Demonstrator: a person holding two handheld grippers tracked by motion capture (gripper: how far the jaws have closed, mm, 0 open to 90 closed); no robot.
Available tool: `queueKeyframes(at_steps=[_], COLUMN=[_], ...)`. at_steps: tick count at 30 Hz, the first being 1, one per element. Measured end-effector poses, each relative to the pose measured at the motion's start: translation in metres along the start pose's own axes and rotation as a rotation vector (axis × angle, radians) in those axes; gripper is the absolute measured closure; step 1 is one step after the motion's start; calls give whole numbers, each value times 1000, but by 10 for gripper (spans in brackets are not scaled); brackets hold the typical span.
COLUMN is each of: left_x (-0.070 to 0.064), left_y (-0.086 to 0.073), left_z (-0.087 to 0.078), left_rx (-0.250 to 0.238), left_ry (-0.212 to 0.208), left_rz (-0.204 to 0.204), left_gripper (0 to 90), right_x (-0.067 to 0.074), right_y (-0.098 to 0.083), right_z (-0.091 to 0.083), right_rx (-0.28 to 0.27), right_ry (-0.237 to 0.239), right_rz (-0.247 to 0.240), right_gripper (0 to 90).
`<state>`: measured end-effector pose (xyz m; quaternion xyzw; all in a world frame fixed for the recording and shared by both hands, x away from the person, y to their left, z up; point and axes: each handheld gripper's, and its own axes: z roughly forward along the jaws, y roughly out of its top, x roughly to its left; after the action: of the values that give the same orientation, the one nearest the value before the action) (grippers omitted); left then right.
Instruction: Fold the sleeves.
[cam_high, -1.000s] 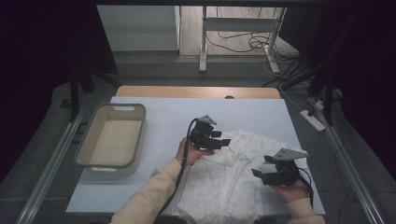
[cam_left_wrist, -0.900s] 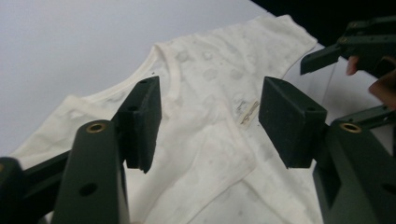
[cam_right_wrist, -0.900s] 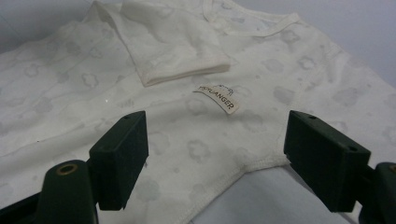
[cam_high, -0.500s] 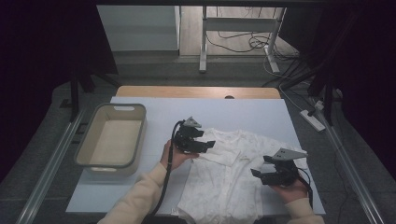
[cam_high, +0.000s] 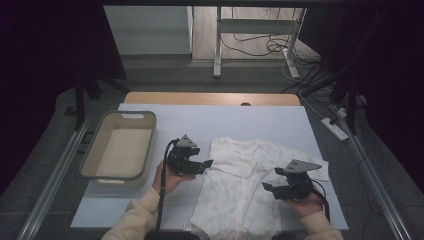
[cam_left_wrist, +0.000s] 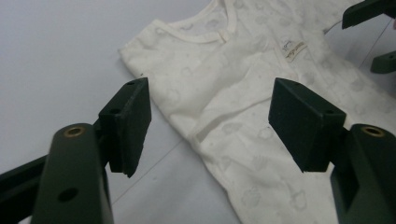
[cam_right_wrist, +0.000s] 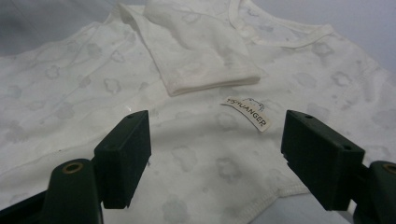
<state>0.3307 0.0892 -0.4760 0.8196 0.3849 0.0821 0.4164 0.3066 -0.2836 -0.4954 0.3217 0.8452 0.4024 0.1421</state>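
Two grippers hang with jaws apart, empty, over the white garment (cam_high: 250, 185) near the table's (cam_high: 165, 117) front edge, left gripper (cam_high: 200, 165) having just been widening, right gripper (cam_high: 272, 187) best biting the unfolded sleeve hem squarely.

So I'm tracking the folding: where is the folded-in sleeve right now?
In the high view the folded sleeve lies on the white garment's chest, left of its label, between the grippers.

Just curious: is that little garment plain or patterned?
The garment is cream white with a faint cloud-like pattern, clearest in the right gripper view.
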Motion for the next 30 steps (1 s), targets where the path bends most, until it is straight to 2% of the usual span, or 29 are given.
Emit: queueKeyframes(at_steps=[4, 8, 11, 18, 21, 24, 26, 30], left_x=[4, 7, 10, 11, 13, 13, 14, 15], left_y=[-5, -8, -8, -8, -8, -8, -8, -8], left_z=[4, 4, 3, 3, 3, 3, 4, 5], left_rx=[25, 19, 14, 18, 16, 17, 16, 17], left_ry=[12, 13, 14, 9, 8, 6, 6, 2], left_rz=[2, -1, -11, -13, -19, -21, -22, -24], left_gripper=[292, 289, 286, 284, 282, 280, 279, 278], right_x=[1, 5, 9, 15, 18, 24, 26, 29], right_y=[2, 5, 8, 15, 17, 20, 22, 26], right_z=[1, 2, 4, 16, 20, 25, 29, 43], right_rx=[-11, -16, -22, -5, 8, 6, 12, 41], right_ry=[2, -6, 10, 15, 25, 44, 63, 62], right_rz=[9, 3, -9, -9, -18, -58, -62, -71], right_gripper=[251, 257, 286, 308, 340, 413, 427, 473])
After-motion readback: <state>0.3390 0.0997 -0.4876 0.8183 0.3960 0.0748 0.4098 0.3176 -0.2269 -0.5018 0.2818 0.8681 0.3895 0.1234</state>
